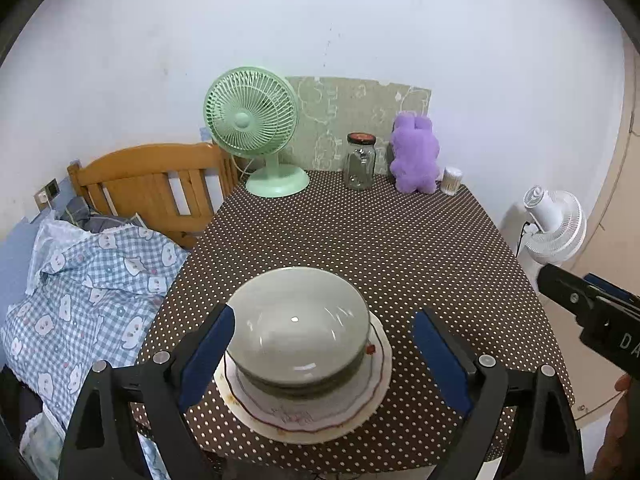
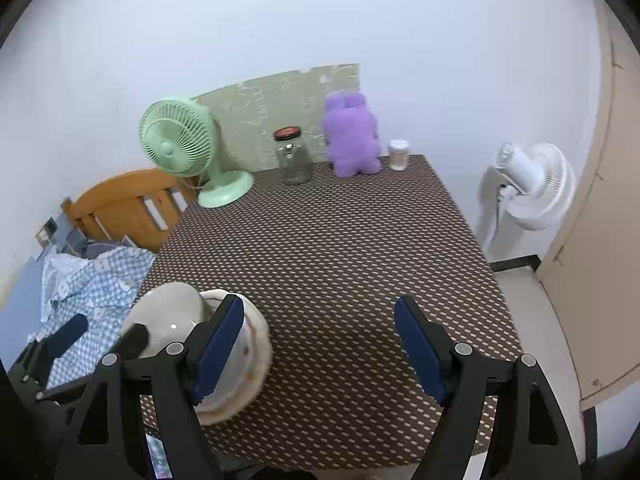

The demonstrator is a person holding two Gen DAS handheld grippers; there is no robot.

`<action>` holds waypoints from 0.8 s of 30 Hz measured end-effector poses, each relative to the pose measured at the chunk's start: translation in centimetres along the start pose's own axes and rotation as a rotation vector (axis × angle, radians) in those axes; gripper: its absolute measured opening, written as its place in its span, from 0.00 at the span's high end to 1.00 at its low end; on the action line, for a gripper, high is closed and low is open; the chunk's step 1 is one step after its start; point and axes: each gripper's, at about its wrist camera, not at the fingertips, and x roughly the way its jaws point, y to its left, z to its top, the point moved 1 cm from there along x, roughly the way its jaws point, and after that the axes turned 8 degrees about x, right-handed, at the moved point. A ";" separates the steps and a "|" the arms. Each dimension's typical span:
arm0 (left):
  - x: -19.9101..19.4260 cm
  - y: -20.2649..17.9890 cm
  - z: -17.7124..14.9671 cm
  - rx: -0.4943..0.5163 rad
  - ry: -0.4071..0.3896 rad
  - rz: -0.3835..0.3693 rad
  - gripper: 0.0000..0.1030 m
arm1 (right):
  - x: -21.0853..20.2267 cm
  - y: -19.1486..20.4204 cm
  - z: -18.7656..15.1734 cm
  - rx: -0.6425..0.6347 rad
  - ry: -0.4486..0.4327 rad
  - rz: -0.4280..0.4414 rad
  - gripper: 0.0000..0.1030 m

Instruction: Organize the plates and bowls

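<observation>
Your left gripper (image 1: 324, 360) and right gripper (image 2: 320, 352) both stood wide, empty. Inverted bowl (image 1: 298, 328) on plate (image 1: 360, 412): glazed, slippery, breakable. Take its rim edge.

my brown polka-dot tablecloth table (image 1: 360, 240) sits vs a plain white wall (image 1: 360, 20); honey-coloured wooden slatted headboard (image 1: 152, 184) on its left, white standing fan (image 2: 532, 184) on the pale floor (image 2: 516, 300) at its right.
</observation>
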 end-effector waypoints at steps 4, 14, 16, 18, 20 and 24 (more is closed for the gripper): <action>-1.2 -1.4 -1.3 0.017 -0.038 0.011 0.06 | -1.6 -2.4 -1.7 0.003 -0.044 -0.034 0.18; -2.2 -4.7 -4.3 0.042 -0.089 -0.032 0.01 | -3.4 -6.0 -5.9 -0.020 -0.124 -0.086 0.17; -2.1 -4.9 -4.6 0.035 -0.093 -0.032 0.01 | -3.5 -6.5 -6.5 -0.015 -0.128 -0.078 0.17; -1.8 -5.1 -5.0 0.029 -0.087 -0.032 0.01 | -3.6 -6.7 -7.0 -0.022 -0.131 -0.079 0.17; -1.7 -5.3 -5.3 0.019 -0.086 -0.032 0.01 | -3.7 -6.8 -7.2 -0.032 -0.140 -0.078 0.16; -2.1 -5.2 -5.4 0.012 -0.100 -0.021 0.01 | -4.3 -6.9 -7.5 -0.042 -0.160 -0.076 0.13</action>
